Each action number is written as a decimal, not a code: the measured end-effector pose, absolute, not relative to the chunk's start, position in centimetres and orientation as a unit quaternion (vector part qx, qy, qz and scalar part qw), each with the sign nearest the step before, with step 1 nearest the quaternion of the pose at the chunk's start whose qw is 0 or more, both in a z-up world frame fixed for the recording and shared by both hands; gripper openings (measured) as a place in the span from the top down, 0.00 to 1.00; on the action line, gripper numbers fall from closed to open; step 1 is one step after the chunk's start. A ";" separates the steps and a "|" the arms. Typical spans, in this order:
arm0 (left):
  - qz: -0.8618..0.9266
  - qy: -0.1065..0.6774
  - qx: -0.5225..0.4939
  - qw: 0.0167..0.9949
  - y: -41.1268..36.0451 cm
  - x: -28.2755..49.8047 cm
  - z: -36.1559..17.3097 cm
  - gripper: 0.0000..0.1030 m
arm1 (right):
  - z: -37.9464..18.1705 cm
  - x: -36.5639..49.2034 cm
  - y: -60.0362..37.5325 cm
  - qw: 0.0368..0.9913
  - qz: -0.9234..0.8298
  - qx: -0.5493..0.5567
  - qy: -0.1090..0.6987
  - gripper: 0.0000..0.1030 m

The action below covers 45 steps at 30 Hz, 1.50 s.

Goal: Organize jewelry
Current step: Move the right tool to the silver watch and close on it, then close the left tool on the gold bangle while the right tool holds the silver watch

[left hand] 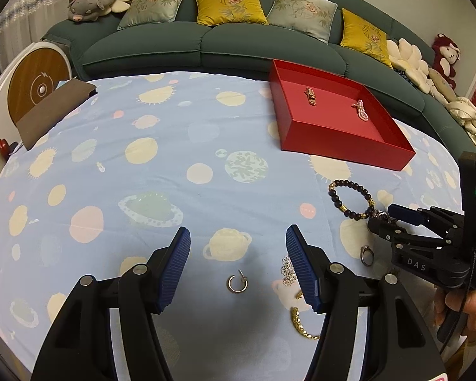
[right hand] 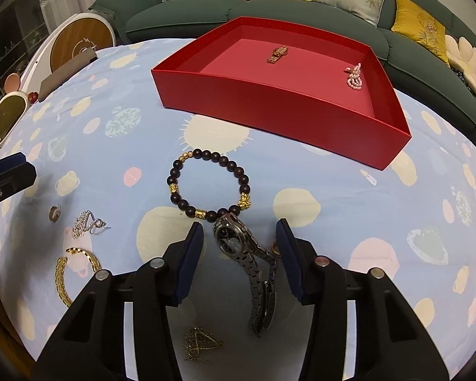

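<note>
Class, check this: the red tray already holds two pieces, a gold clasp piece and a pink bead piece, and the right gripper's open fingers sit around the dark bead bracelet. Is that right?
Not quite. The right gripper is open around the watch, not the bracelet, which lies just beyond it, as the right wrist view shows. The red tray does hold the gold piece and the pink piece.

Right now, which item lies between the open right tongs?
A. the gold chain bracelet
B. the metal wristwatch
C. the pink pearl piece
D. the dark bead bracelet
B: the metal wristwatch lies on the cloth between the open right tongs, while the dark bead bracelet sits just beyond it.
</note>
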<state>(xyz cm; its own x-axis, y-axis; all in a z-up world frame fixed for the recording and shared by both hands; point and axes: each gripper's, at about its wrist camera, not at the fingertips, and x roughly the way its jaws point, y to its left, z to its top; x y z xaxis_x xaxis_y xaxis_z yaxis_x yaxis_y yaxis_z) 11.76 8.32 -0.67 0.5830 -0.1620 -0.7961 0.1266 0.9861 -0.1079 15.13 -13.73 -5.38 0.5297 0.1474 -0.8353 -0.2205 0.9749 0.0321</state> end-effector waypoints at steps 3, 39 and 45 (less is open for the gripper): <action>-0.076 0.456 -0.032 0.886 9.2 12.0 -1.0 0.41 | -5.4 14.9 -13.8 0.869 0.111 -0.038 0.480 0.83; -0.149 0.477 0.050 0.865 0.2 7.1 -5.7 0.37 | -3.0 9.8 -17.6 0.880 0.120 0.043 0.458 0.92; -0.146 0.465 0.075 0.870 -0.3 7.0 -5.8 0.47 | -3.0 9.4 -18.1 0.881 0.117 0.047 0.456 0.92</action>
